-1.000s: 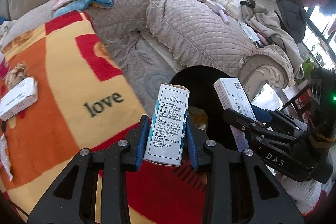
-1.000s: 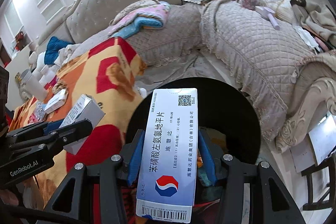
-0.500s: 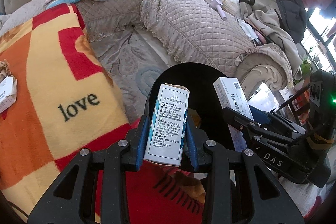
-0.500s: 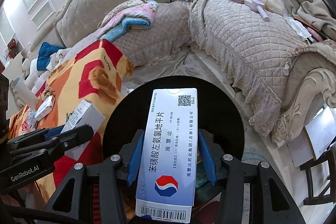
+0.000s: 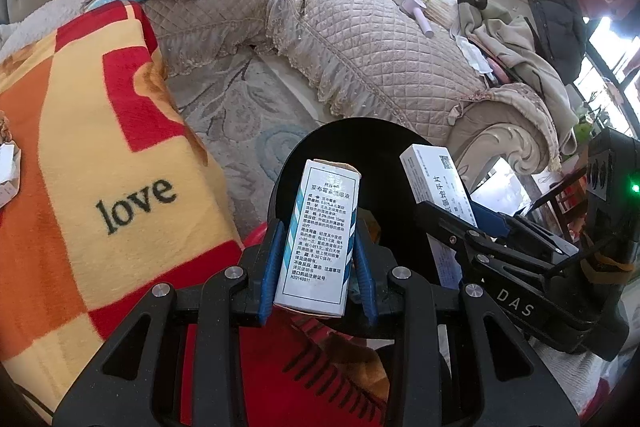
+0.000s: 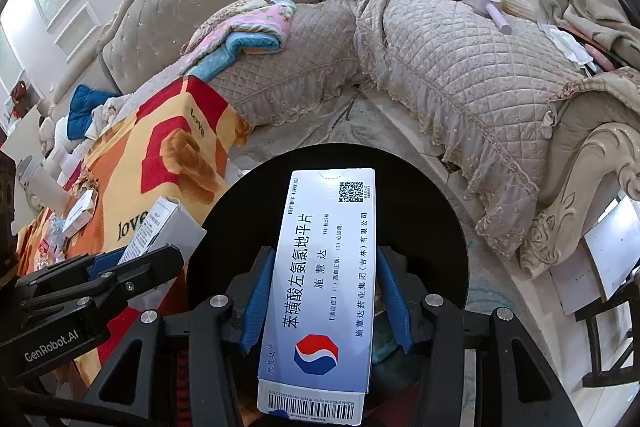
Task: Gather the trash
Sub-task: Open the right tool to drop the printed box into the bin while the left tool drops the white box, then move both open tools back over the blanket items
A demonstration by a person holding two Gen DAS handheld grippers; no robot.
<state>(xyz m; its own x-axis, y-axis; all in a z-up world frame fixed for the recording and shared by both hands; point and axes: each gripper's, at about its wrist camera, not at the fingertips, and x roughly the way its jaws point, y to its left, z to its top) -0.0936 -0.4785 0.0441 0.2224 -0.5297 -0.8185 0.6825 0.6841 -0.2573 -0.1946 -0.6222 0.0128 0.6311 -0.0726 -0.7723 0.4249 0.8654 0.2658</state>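
Gripping "施慧达" box (image 6: 320, 287) (right claw (image 6: 320, 303)).

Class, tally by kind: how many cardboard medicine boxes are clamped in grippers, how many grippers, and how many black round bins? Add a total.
White cardboard medicine boxes: 2
Black two-finger grippers: 2
Black round bin: 1
Total: 5

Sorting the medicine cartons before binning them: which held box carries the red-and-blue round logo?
The long white box clamped in the right gripper. The shorter teal-striped white box in the left gripper shows only black text.
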